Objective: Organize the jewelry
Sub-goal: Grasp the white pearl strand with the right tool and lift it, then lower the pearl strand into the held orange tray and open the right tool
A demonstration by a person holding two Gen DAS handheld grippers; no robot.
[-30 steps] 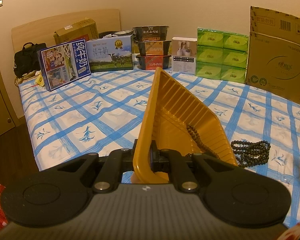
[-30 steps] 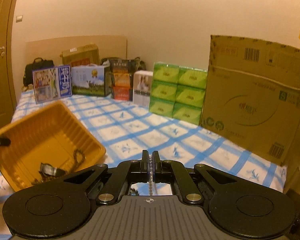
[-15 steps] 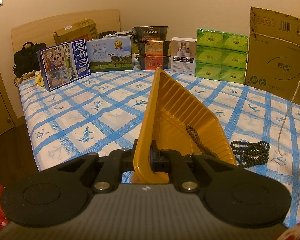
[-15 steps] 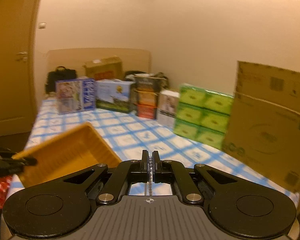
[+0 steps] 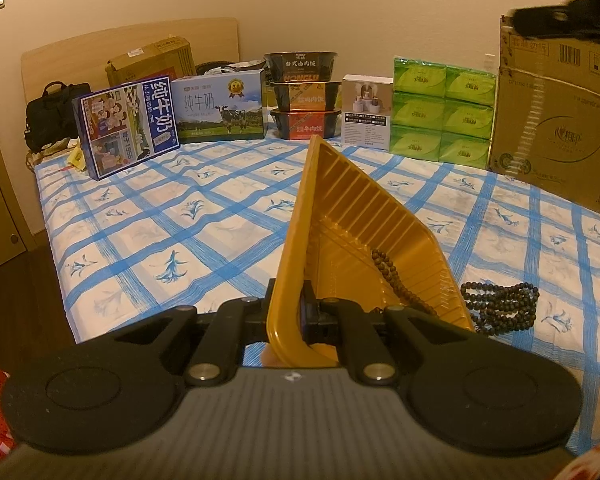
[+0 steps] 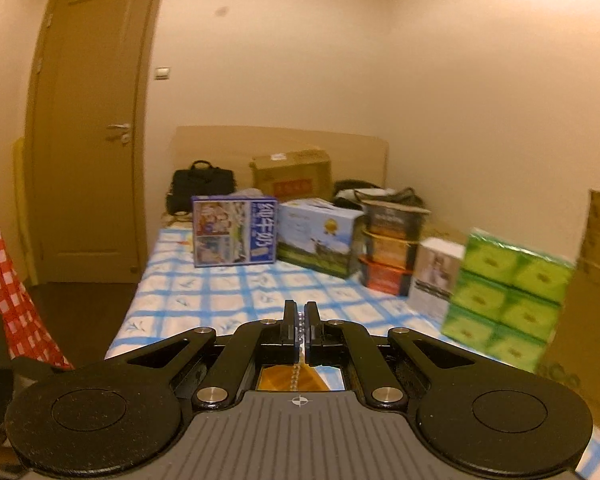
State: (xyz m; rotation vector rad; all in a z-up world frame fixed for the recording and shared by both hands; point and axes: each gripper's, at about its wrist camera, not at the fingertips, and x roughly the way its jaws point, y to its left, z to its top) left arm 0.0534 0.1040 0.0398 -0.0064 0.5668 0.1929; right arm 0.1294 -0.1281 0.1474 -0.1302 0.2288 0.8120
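My left gripper is shut on the near rim of a yellow ribbed tray, which is held tilted on edge over the bed. A strand of brown beads lies inside the tray. On the sheet to the tray's right lies a coil of dark beads. My right gripper is shut on a thin silver chain that hangs down between its fingers. A patch of the yellow tray shows below them.
The bed has a blue-checked sheet. Along its far side stand milk cartons, stacked food bowls, green tissue packs and a big cardboard box. A door and dark floor lie to the left.
My right gripper rose and swung left with the chain, from facing the boxes to facing the door. The hanging chain left the left wrist view; a dark blurred shape entered its top right. Tray unmoved.
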